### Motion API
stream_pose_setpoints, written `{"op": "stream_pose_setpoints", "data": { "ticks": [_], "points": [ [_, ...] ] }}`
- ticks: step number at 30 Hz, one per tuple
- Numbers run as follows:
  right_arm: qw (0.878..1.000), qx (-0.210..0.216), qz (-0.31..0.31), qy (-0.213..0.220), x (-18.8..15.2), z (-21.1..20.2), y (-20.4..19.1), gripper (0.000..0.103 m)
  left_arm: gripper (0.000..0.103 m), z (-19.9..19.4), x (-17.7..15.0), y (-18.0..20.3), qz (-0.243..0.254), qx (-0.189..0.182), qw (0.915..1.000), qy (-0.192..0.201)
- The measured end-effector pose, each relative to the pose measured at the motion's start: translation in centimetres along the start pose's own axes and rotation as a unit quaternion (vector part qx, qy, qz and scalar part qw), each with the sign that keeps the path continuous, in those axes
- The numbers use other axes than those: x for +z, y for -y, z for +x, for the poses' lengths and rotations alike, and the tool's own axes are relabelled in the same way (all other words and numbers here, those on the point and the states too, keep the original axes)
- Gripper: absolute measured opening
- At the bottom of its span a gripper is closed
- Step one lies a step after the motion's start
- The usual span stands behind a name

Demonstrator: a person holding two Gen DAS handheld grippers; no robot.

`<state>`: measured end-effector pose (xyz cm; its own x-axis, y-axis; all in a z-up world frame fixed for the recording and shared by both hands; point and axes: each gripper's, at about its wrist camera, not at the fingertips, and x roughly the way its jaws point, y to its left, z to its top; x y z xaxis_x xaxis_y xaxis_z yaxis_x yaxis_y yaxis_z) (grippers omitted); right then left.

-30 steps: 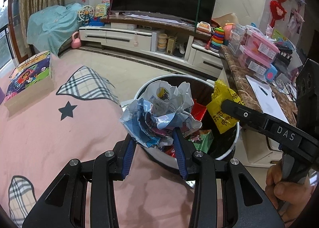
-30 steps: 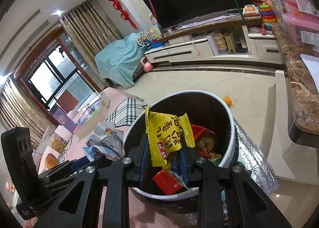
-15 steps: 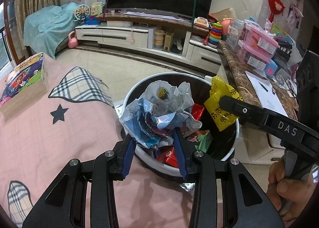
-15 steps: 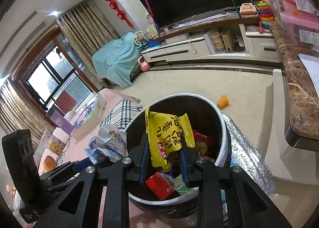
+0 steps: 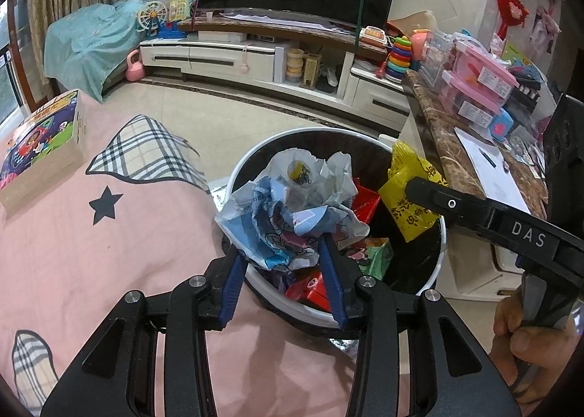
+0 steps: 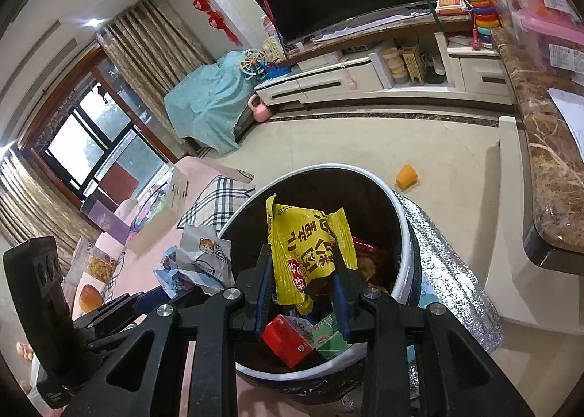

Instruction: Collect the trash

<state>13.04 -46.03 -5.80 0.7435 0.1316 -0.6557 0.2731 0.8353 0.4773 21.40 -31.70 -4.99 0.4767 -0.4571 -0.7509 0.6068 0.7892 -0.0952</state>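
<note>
Rubbish deep in the round white-rimmed black bin (image 5: pixel 440 253) hides behind what hangs over it — the left claw (image 5: pixel 281 271) pinching a crumpled blue-and-white paper wrapper (image 5: pixel 292 212), the right claw (image 6: pixel 303 289) a yellow foil snack packet (image 6: pixel 310 245). Both claws' jaws are opening, pads still touching. Since a second ago more of the bin's far rim shows.

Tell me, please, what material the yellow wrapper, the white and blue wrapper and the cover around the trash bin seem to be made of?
Yellow wrapper: probably glossy plastic film; it shines and has crimped ends.
White and blue wrapper: seemingly thin printed paper or matte film, with sharp crumples.
Cover around the trash bin: looks like silver foil, reflective and quilted.
</note>
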Motion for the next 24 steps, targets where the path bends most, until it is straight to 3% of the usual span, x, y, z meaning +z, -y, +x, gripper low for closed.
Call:
{"op": "stream_pose_setpoints", "data": {
  "ticks": [3,5,16,24],
  "points": [
    [1.0,-0.003,0.004,-0.003,0.1,0.1,0.2,0.033,0.05,-0.1,0.0,0.1,0.002,0.001,1.0,0.003],
    [1.0,-0.004,0.01,-0.004,0.1,0.1,0.4,0.04,0.056,-0.3,-0.1,0.1,0.004,0.005,0.9999,0.009],
    [1.0,-0.003,0.014,0.002,-0.1,-0.8,0.0,0.057,0.064,-2.1,-1.2,-1.6,-0.016,0.012,0.9997,0.016],
    [1.0,-0.005,0.011,0.015,-1.5,-2.2,-1.2,0.068,0.064,-4.7,-4.4,-4.1,-0.065,0.009,0.9975,0.026]
  ]
}}
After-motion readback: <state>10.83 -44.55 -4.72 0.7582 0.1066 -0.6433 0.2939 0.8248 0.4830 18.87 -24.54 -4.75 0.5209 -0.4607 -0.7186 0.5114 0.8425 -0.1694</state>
